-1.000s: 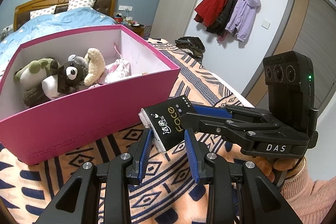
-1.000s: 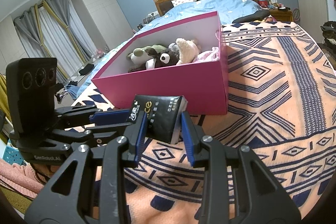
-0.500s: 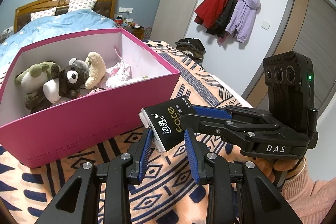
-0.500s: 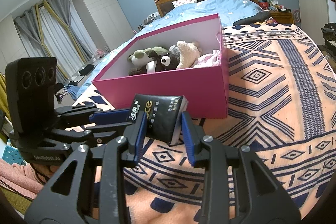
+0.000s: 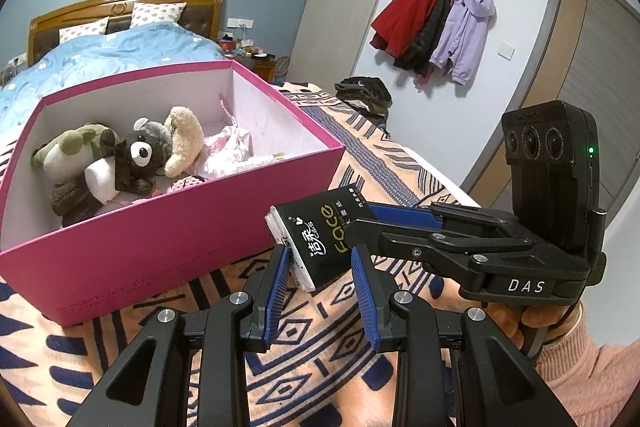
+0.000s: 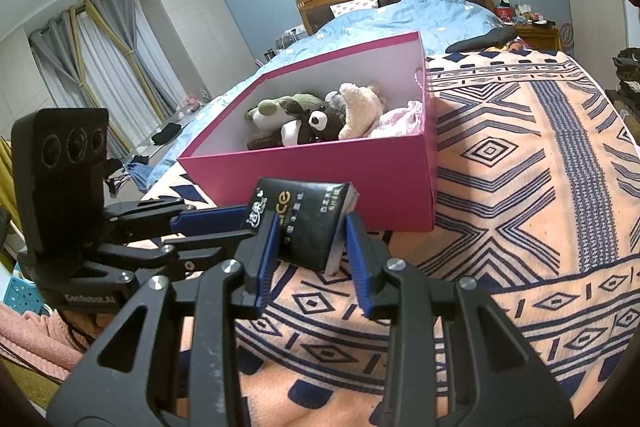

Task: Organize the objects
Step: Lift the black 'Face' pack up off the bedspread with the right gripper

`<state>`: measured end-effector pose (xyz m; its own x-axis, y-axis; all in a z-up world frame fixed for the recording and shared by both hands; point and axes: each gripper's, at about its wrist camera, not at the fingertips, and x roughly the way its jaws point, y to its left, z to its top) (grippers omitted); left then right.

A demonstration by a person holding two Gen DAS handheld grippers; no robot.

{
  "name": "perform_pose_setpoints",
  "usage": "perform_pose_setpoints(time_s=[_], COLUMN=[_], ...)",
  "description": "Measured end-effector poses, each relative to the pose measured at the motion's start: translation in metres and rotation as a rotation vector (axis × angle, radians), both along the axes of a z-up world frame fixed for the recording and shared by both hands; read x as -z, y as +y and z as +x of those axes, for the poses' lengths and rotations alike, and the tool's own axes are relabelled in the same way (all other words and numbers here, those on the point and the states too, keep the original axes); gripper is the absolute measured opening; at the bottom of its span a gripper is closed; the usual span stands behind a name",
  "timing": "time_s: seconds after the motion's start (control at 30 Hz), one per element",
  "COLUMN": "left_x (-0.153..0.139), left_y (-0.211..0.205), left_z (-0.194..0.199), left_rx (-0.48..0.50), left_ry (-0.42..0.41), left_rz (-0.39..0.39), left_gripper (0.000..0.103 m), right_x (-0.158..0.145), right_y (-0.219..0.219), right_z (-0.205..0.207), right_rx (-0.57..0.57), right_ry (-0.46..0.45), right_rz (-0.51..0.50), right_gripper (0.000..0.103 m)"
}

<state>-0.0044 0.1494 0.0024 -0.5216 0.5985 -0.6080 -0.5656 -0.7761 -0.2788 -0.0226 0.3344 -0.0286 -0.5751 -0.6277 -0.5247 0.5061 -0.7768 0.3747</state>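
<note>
A black tissue pack [image 5: 320, 235] is held above the patterned blanket, just in front of the pink box [image 5: 168, 247]. Both grippers close on it from two sides: my left gripper [image 5: 320, 291] on its lower end and my right gripper [image 6: 310, 251] across it. In the right wrist view the pack [image 6: 308, 219] sits between the blue pads, with the left gripper's fingers [image 6: 208, 217] coming in from the left. The box [image 6: 320, 171] holds plush toys [image 5: 132, 155] and pink cloth.
The orange and navy blanket [image 6: 520, 167] covers the bed around the box. A blue duvet [image 5: 100, 59] and headboard lie behind. Coats [image 5: 440, 23] hang on the right wall; dark clothes [image 5: 364, 95] lie at the bed's edge.
Both grippers and the tissue pack have risen together, so the box's inside shows more. The grip on the pack has not changed.
</note>
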Motion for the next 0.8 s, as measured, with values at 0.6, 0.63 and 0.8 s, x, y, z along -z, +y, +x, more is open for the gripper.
perform_pose_setpoints(time_s=[0.6,0.63,0.8], left_x=[-0.0055,-0.0057,-0.0062], left_y=[0.0002,0.0002,-0.0002], left_z=[-0.0007,-0.001,-0.0019], left_rx=[-0.002,-0.003,-0.003], left_ry=[0.018,0.019,0.023], left_rz=[0.004,0.004,0.005], left_gripper=[0.032,0.032,0.032], right_x=[-0.0065,-0.007,-0.0089], right_y=[-0.0011,-0.0009,-0.0014], right_z=[0.0001,-0.0001,-0.0004], right_rx=[0.0,-0.001,-0.001], right_ry=[0.023,0.024,0.03], right_rz=[0.002,0.0,0.0], right_gripper=[0.037,0.037,0.037])
